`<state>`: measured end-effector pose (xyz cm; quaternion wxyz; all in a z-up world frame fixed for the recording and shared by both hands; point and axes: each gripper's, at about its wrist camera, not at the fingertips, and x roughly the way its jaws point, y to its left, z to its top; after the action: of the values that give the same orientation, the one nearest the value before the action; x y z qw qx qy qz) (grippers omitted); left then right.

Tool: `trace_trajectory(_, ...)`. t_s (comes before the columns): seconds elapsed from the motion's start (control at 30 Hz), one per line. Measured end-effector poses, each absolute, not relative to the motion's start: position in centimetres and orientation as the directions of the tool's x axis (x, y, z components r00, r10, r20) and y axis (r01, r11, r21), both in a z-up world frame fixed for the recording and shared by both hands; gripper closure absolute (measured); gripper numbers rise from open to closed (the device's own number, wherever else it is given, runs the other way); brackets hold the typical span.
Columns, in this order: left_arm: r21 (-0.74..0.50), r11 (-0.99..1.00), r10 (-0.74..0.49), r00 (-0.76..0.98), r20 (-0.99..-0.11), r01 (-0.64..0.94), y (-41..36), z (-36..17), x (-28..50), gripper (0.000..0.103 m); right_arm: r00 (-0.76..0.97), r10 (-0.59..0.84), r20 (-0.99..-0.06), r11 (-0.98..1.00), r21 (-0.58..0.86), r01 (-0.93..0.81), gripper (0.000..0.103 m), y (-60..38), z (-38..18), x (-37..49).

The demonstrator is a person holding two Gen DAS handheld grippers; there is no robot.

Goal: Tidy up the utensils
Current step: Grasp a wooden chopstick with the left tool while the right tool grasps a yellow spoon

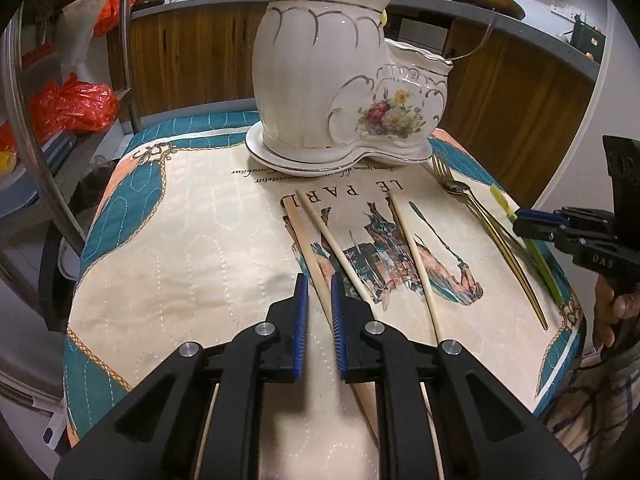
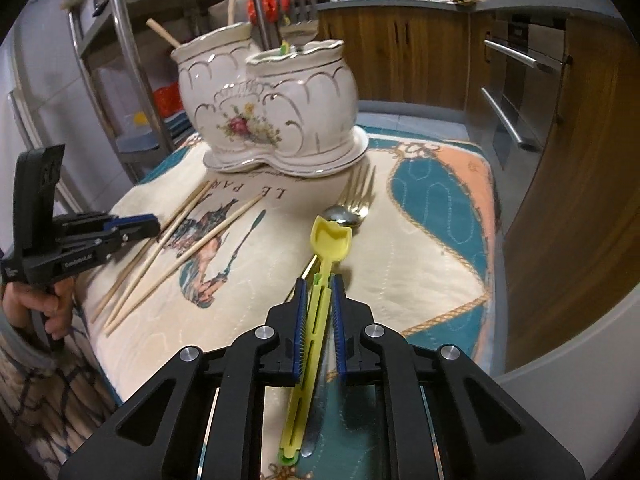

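Yellow plastic spoon (image 2: 331, 240) seen at centre of right wrist frame: tulip-shaped bowl, long slotted handle, green tip at lower end. Handle flanked closely by blue pads of right gripper (image 2: 319, 286); jaws narrowed around it, firm contact cannot be told. Left gripper (image 1: 319, 284) set low at frame centre, jaws slightly parted astride wooden chopstick (image 1: 310, 256), not clamped. Metal fork (image 2: 357, 196) and steel spoon (image 2: 344, 215) laid right of centre. White floral ceramic holder (image 1: 332, 80) placed on quilted cloth (image 1: 180, 240), upper centre.
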<state>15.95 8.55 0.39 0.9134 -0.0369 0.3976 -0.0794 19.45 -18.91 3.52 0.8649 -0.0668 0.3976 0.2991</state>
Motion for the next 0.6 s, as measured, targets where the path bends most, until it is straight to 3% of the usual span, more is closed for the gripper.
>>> trace_trajectory(0.3,-0.059,0.988,-0.134,0.625,-0.769,0.140,8.0,0.5,16.4,0.093,0.519,0.424,-0.742,0.831,0.090,-0.549,0.091,-19.4,3.3,20.0)
trace_trajectory(0.6,0.046,0.971,-0.084,0.515,-0.853,0.235,7.5,1.0,16.5,0.092,0.447,0.338,-0.828,0.823,0.030,-0.567,0.090,-18.6,2.6,21.1)
